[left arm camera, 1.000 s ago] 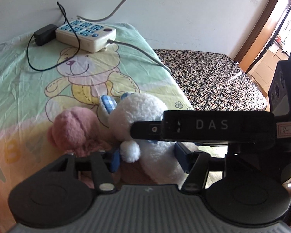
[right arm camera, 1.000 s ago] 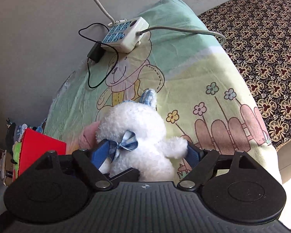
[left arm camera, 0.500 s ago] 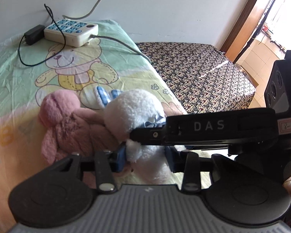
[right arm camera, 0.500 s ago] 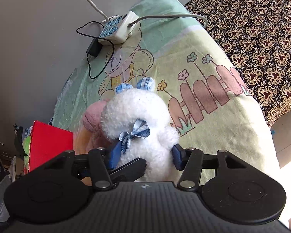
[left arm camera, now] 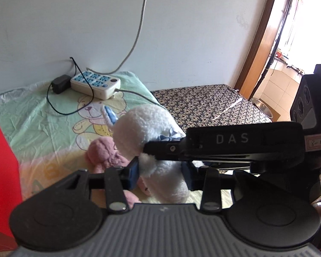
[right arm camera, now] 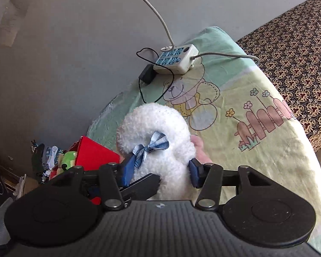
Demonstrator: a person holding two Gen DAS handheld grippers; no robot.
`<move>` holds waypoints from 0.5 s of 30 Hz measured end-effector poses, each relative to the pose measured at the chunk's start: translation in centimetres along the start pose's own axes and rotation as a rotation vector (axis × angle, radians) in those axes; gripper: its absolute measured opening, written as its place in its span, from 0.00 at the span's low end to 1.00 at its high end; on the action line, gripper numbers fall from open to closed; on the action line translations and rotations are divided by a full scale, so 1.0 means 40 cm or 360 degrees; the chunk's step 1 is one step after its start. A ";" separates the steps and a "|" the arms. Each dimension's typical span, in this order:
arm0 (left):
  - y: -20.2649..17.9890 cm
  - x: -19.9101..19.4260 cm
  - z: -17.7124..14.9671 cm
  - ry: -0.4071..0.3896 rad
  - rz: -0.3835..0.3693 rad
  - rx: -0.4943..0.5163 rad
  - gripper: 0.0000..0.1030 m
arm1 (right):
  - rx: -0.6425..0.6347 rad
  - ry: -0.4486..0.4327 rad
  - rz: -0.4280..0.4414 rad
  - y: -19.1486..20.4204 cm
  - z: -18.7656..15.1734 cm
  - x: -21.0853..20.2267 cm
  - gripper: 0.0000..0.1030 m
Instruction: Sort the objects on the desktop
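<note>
- The fluffy white plush toy with the blue checked bow (right arm camera: 158,141) is up off the bear-print bedsheet (right arm camera: 256,150), pinched around its middle by the right gripper (right arm camera: 160,172), whose blue pads are squeezed into the fur on both sides.
- In the left wrist view the left gripper (left arm camera: 160,174) has its blue pads on either side of the same toy's lower body (left arm camera: 167,182). It looks clamped there too, though the fur hides real contact, so I wouldn't swear to it.
- Just behind and below sits the pink plush toy (left arm camera: 104,154), lying on the sheet and touching the white one.
- To the left is a red box (right arm camera: 94,156) (probably the sorting bin, with a green plush toy (right arm camera: 68,157) beside it).
- Far back by the wall: a white power strip with blue sockets (left arm camera: 95,83) and a black adapter (left arm camera: 58,84).
- What could go wrong: the plush is squashy, so a grip on fur alone may slip on the swing toward the box. Two grippers pulling differently could twist it loose, or drag the pink toy along.
- Versus a second ago: the white toy was resting low on the sheet; now it's raised and shifted left, and the red box has come into the left view.
</note>
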State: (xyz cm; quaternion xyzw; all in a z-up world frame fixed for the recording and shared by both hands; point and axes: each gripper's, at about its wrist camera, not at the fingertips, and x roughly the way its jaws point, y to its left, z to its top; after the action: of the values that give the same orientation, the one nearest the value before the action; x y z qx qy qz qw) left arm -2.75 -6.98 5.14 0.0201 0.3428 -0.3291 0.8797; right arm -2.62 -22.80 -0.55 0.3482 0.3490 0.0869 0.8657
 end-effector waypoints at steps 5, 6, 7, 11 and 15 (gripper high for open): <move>0.078 -0.118 -0.014 -0.0086 0.0091 -0.0004 0.38 | -0.0040 -0.0023 0.0097 0.115 -0.044 0.017 0.52; 0.097 -0.143 -0.017 -0.0103 0.0112 -0.0006 0.38 | -0.0051 -0.0021 0.0116 0.140 -0.053 0.026 0.52; 0.116 -0.167 -0.020 -0.0117 0.0131 -0.0010 0.38 | -0.0063 -0.0018 0.0133 0.165 -0.061 0.035 0.52; 0.196 -0.258 -0.034 -0.0179 0.0196 -0.0034 0.38 | -0.0117 -0.0012 0.0202 0.268 -0.094 0.072 0.52; 0.273 -0.338 -0.048 -0.0230 0.0277 -0.0054 0.38 | -0.0148 0.0009 0.0271 0.362 -0.125 0.118 0.52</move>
State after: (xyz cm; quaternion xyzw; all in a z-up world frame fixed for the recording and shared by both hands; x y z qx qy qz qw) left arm -4.83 9.71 9.90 0.0110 0.2809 -0.2461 0.9276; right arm -1.12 -7.49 3.90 0.3358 0.3161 0.1773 0.8694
